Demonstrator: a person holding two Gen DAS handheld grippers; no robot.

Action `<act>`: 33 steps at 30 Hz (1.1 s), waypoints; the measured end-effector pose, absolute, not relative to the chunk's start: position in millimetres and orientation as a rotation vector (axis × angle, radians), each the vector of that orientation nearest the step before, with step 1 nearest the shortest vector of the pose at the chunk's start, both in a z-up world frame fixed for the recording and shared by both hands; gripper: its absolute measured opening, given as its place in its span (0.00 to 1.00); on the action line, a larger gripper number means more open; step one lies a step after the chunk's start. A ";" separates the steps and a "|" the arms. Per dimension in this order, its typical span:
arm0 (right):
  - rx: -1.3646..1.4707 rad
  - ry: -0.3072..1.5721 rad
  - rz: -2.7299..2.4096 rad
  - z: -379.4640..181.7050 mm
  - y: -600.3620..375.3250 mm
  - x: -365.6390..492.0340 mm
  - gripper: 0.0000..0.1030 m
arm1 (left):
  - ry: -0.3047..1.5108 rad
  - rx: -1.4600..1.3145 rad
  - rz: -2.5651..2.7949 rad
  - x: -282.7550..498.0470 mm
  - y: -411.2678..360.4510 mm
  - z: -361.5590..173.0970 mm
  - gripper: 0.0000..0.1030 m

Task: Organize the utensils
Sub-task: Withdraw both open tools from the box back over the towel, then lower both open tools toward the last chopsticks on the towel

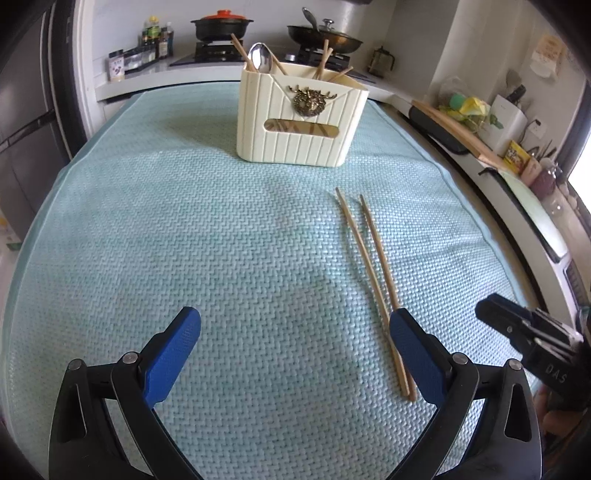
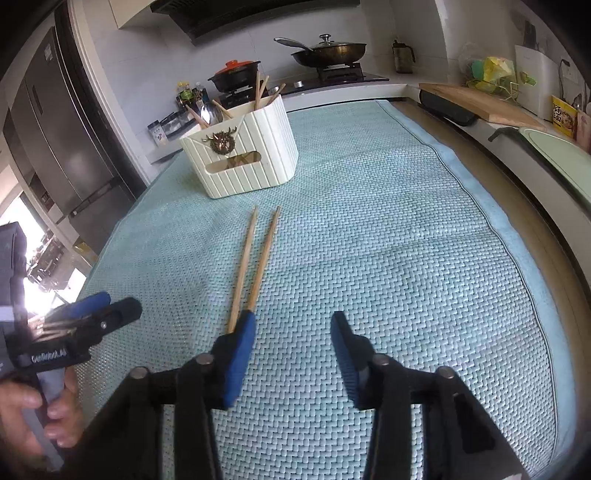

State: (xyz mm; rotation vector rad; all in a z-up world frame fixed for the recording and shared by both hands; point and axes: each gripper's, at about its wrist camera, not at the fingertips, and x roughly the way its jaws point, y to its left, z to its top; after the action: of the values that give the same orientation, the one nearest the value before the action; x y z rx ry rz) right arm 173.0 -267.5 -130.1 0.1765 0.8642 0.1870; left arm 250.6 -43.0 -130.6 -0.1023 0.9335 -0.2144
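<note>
Two wooden chopsticks (image 1: 369, 266) lie side by side on the light blue woven mat (image 1: 184, 240). Beyond them stands a cream utensil holder (image 1: 301, 118) with a brass badge, holding a metal spoon (image 1: 260, 57) and more chopsticks. My left gripper (image 1: 295, 321) is open wide above the mat; the chopsticks' near ends lie just inside its right finger (image 1: 417, 354). In the right wrist view my right gripper (image 2: 291, 325) is open with a narrower gap and nothing between its pads. The chopsticks (image 2: 255, 266) run under the tip of its left finger (image 2: 242, 347). The holder (image 2: 243, 158) stands behind.
A hand holds the left gripper (image 2: 114, 304) at the left; the right gripper (image 1: 491, 310) shows at the left wrist view's right edge. A stove with a red-lidded pot (image 1: 221, 24) and a pan (image 1: 325, 37) lies behind. A cutting board (image 2: 480, 101) sits on the right counter.
</note>
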 end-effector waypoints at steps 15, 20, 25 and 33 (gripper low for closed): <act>0.239 0.902 0.183 -144.1 -283.8 178.8 0.30 | 1.020 0.131 -0.151 325.8 -110.3 -180.4 0.99; 0.240 0.907 0.188 -144.4 -283.0 183.4 0.30 | 1.010 0.160 -0.162 306.0 -100.5 -183.6 1.00; 0.236 0.910 0.202 -145.9 -278.2 184.2 0.30 | 1.010 0.133 -0.147 287.4 -62.9 -176.2 1.00; 0.212 0.931 0.223 -147.8 -263.1 183.0 0.30 | 1.048 0.102 -0.138 272.3 -9.9 -179.2 0.99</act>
State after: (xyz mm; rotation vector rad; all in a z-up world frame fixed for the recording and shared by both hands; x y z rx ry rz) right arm 183.0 -263.1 -147.8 0.2122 0.9311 0.2230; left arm 272.3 -9.9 -179.2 0.1022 1.0478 -0.1383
